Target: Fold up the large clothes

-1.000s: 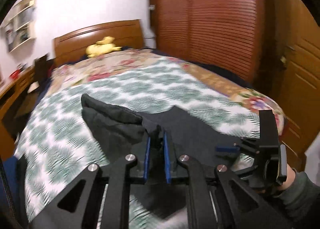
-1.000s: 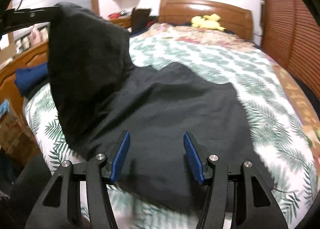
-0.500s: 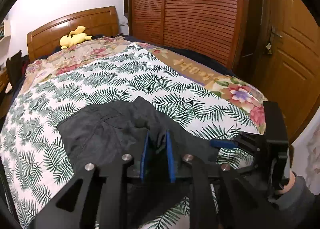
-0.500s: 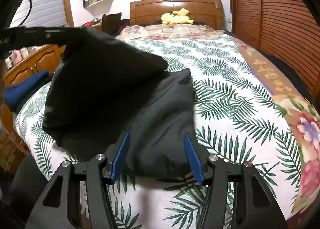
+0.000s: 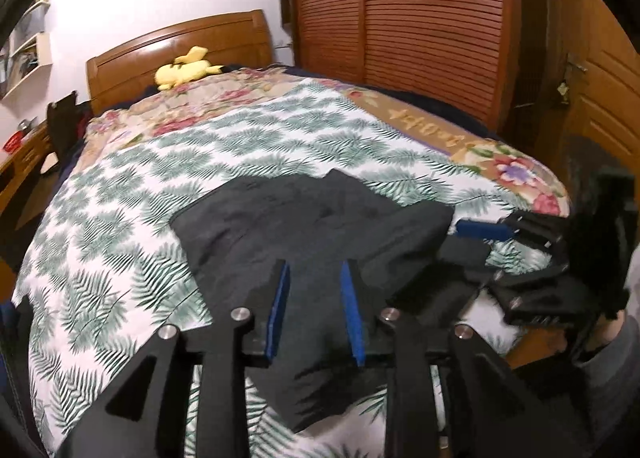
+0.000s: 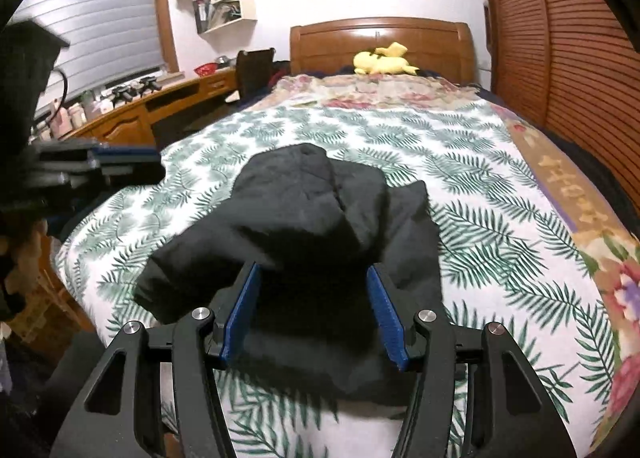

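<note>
Across the near end of the bed (image 6: 500, 193), on its palm-leaf cover, lay one dark garment (image 6: 320, 217), bunched into a folded heap with a rounded lump toward the headboard (image 6: 380, 39); its nearest edge was cut off behind the black frames in both wrist views, so its full outline could not be made out. The left gripper (image 5: 316, 286) hung over the garment with its jaws opening, a narrow gap between the two blue pads; dark cloth showed in that gap, lying beneath rather than pinched, and the pads pressed on nothing. The right gripper (image 6: 314, 302) hovered over the same heap with its jaws about half apart and clear of the fabric. In the left wrist view the right gripper appeared at the right edge, blurred, with one hand (image 5: 600, 332) and a grey sleeve partly cut off by the frame. In the right wrist view the left gripper showed only as a dark smear at the left edge. One yellow plush toy (image 6: 382, 59) rested by the headboard. Small things on the wooden surface (image 6: 132, 113) beneath the window blind were too small to tell or count.
</note>
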